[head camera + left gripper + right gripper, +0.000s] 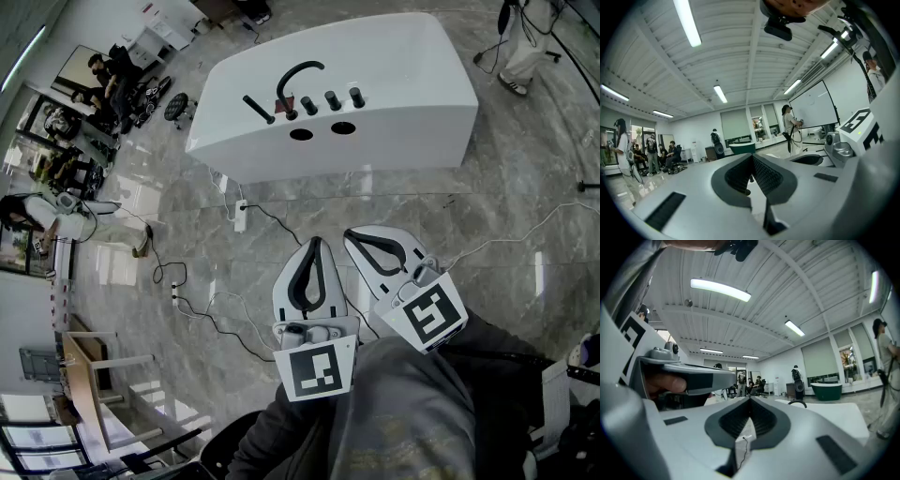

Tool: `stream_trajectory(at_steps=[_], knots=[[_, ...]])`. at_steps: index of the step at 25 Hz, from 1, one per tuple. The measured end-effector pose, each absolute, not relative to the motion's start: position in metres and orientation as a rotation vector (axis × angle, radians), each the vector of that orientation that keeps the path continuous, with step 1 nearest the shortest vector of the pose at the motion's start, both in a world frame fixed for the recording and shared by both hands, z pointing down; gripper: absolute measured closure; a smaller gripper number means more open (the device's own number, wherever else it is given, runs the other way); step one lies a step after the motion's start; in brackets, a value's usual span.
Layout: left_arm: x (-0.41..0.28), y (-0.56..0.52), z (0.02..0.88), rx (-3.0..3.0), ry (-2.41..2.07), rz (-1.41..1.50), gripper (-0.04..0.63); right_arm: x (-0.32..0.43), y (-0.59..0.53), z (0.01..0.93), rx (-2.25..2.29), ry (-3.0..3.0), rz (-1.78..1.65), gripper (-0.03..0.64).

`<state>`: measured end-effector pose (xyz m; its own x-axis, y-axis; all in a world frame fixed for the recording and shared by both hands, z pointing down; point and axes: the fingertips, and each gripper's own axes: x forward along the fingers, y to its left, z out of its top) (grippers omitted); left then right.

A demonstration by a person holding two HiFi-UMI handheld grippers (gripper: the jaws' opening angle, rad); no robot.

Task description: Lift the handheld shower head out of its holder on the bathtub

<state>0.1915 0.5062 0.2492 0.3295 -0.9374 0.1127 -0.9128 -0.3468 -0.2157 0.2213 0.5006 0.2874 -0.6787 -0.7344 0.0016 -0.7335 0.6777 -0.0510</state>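
Nothing of the task is done yet, as far as the pictures show. The white bathtub (412,84) stands on the marble floor (234,281) at 12 o'clock from the person. The shower head (258,110) is a black wand that rests aslant in its holder on the tub's flat ledge. It sits just at 9 o'clock of the curved black spout (298,80), with a row of black knobs (333,99) running off toward 3 o'clock.

Both claws are held close to the person's body, well apart from the tub. The left claw (315,246) points toward 12 o'clock with its jaws closed tip to tip and nothing between them; its own view shows the ribbed pads meeting at a point (751,157). The right claw (375,248) is likewise fully closed and empty (only floor and a thin cable show past its pads (750,401)).

All of the job is left, by my reading. A claw has to go to the ledge, open, close on the wand and raise it clear of the holder.
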Motion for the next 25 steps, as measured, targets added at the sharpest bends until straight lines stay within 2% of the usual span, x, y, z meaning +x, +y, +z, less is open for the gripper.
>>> stream_trajectory(at_steps=[10, 19, 25], knots=[[0.233, 0.49, 0.259, -2.445, 1.797, -0.346, 0.594, 0.271, 0.485, 0.292, -1.195, 2.836, -0.166, 0.618], [0.194, 0.461, 0.287, -2.459, 1.901, -0.344, 0.594, 0.248, 0.454, 0.324, -1.225, 2.883, -0.239, 0.618], [0.171, 0.39, 0.309, -2.506, 1.944, -0.331, 0.594, 0.231, 0.387, 0.335, -1.23, 2.934, -0.253, 0.618]])
